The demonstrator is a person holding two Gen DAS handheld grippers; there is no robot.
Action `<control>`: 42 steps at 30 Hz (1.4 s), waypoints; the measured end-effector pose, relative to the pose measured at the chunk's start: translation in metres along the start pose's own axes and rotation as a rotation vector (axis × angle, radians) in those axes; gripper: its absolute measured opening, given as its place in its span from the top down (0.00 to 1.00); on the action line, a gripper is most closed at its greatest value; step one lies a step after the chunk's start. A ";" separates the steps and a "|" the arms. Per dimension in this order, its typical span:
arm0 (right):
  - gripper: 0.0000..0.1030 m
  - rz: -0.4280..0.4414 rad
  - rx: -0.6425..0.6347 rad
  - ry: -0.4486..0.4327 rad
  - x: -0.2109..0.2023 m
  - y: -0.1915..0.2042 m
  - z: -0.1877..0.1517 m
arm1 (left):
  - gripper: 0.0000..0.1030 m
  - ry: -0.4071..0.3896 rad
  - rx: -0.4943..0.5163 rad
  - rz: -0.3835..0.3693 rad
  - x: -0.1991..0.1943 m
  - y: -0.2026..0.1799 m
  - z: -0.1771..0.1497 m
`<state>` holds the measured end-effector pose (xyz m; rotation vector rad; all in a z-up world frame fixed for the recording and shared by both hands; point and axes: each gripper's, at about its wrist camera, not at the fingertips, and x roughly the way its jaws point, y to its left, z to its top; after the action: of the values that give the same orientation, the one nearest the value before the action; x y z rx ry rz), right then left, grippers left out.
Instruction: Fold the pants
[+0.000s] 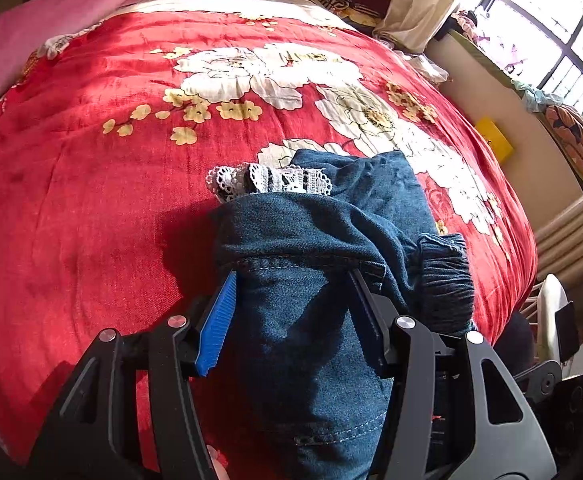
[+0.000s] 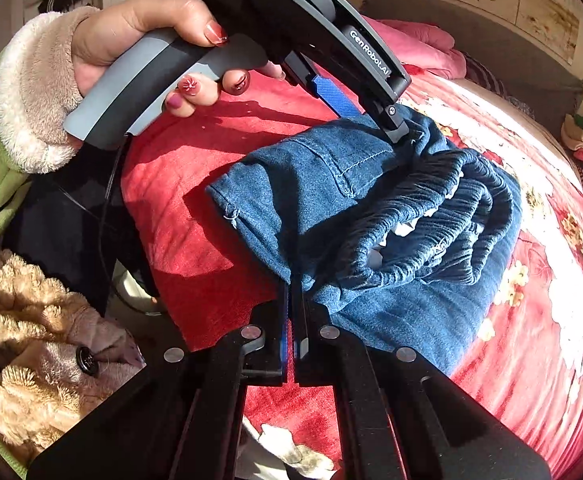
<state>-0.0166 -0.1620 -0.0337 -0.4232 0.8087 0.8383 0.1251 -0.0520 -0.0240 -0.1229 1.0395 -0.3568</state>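
Blue denim pants (image 1: 315, 240) lie bunched in a folded bundle on the red flowered bedspread (image 1: 111, 140); a white lace trim (image 1: 267, 180) sticks out at the far end. My left gripper (image 1: 291, 280) stands open with a thick fold of the pants between its fingers. In the right wrist view the pants (image 2: 391, 220) show their ribbed elastic waistband (image 2: 431, 216). My right gripper (image 2: 294, 292) is shut on the pants' near edge. The left gripper (image 2: 371, 116) reaches in from above, held by a hand.
A pink quilt (image 1: 31, 28) lies at the bed's far left. A curtain (image 1: 423, 4), window and yellow box (image 1: 493, 140) are to the right of the bed. A fluffy beige coat (image 2: 31, 340) is at the bed's near edge.
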 end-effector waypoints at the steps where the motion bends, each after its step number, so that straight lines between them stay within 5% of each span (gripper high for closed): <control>1: 0.99 0.004 0.012 -0.001 0.001 0.000 0.000 | 0.55 -0.002 0.001 0.003 0.000 -0.001 0.000; 8: 0.92 0.087 0.162 -0.060 -0.026 -0.014 0.008 | 0.54 -0.037 0.041 0.052 -0.005 -0.011 -0.002; 16: 0.82 0.192 0.233 -0.231 -0.058 -0.007 0.034 | 0.51 -0.054 0.054 0.069 -0.009 -0.014 -0.003; 19: 0.79 0.169 0.247 -0.193 -0.040 -0.010 0.043 | 0.51 -0.057 0.059 0.075 -0.011 -0.015 -0.004; 23: 0.78 0.131 0.372 -0.001 0.004 -0.027 0.033 | 0.51 -0.064 0.059 0.077 -0.013 -0.016 -0.004; 28: 0.72 0.162 0.395 -0.069 -0.024 -0.028 0.033 | 0.49 -0.080 0.078 0.089 -0.018 -0.020 -0.006; 30: 0.58 0.164 0.401 -0.133 -0.047 -0.032 0.035 | 0.49 -0.093 0.084 0.088 -0.022 -0.022 -0.007; 35: 0.44 0.072 0.477 -0.239 -0.092 -0.057 0.031 | 0.45 -0.128 0.103 0.110 -0.034 -0.027 -0.012; 42: 0.27 -0.058 0.693 -0.196 -0.088 -0.113 0.013 | 0.35 -0.148 0.101 0.149 -0.043 -0.025 -0.026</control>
<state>0.0431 -0.2662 0.0458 0.2453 0.8427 0.4903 0.0772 -0.0585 0.0046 0.0187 0.8766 -0.2606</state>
